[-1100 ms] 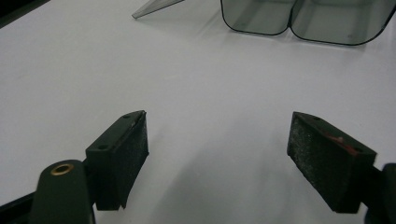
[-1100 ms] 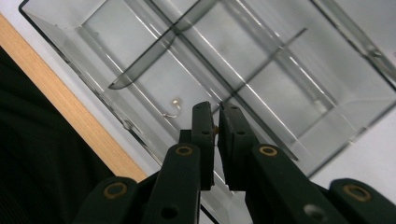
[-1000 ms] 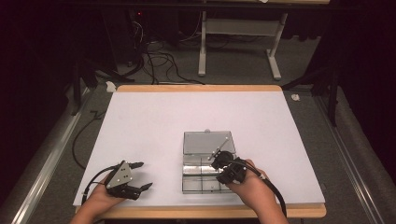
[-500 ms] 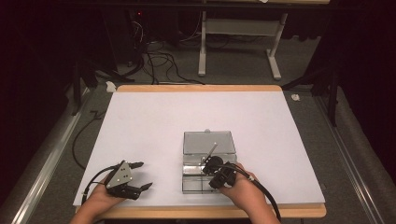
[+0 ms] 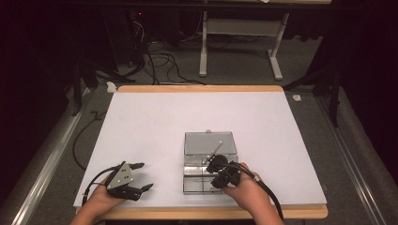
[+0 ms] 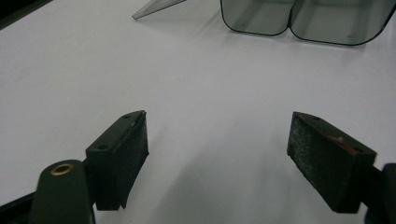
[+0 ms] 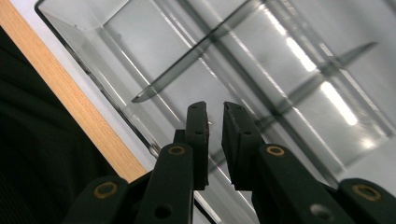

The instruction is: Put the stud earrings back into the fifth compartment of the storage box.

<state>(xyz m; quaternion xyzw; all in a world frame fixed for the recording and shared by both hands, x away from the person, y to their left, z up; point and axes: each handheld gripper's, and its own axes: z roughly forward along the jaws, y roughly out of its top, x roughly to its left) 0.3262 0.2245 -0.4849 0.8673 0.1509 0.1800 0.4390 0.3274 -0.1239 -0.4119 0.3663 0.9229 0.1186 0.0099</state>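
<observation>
Resting near the front edge of the white-covered, wood-rimmed table (image 5: 155, 122), a clear smoky-grey plastic compartment box (image 5: 209, 161) lies with its lid folded flat away from the person, so that its long axis runs from the front edge toward the far side; inner dividers split the tray half into small cells. A thin grey metal rod (image 5: 215, 151) slants across the open lid, its upper end pointing up and to the right in the high view, its lower end meeting the right gripper (image 5: 217, 165). That gripper, held by the right hand (image 5: 246, 187), hangs over the tray half; in the right gripper view its black jaws stand nearly closed, a narrow slit between the pads, having just eased apart slightly, with a tiny pale speck at the slit; what it is cannot be told. The left gripper (image 5: 141, 176), held by the left hand (image 5: 101, 199) at the front left of the table, well apart from the box, shows its jaws spread wide with bare table between them.
</observation>
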